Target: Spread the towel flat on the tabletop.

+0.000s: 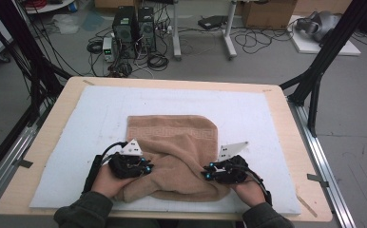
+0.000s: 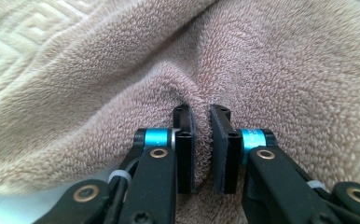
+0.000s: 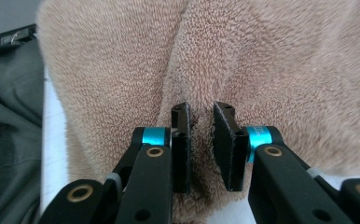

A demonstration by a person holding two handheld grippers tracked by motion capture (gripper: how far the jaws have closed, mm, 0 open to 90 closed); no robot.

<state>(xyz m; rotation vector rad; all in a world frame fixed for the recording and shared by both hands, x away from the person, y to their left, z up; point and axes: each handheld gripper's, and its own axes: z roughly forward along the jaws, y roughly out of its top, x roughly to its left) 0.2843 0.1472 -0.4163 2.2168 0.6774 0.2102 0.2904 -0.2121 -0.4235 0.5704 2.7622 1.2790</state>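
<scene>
A tan terry towel (image 1: 174, 152) lies rumpled on the white mat (image 1: 248, 114), its far part flat with a woven border, its near part bunched. My left gripper (image 1: 146, 167) is at the towel's near left edge, and its jaws pinch a fold of towel (image 2: 202, 140) between the pads. My right gripper (image 1: 209, 175) is at the near right edge, and it too is shut on a ridge of towel (image 3: 201, 144). Both hands reach in from the table's near side.
The mat covers a wooden table (image 1: 276, 92) with black frame posts at its left and right sides. Beyond the far edge are computer towers (image 1: 134, 28), cables and cardboard boxes on the floor. A grey sleeve (image 3: 10, 130) is to the left in the right gripper view.
</scene>
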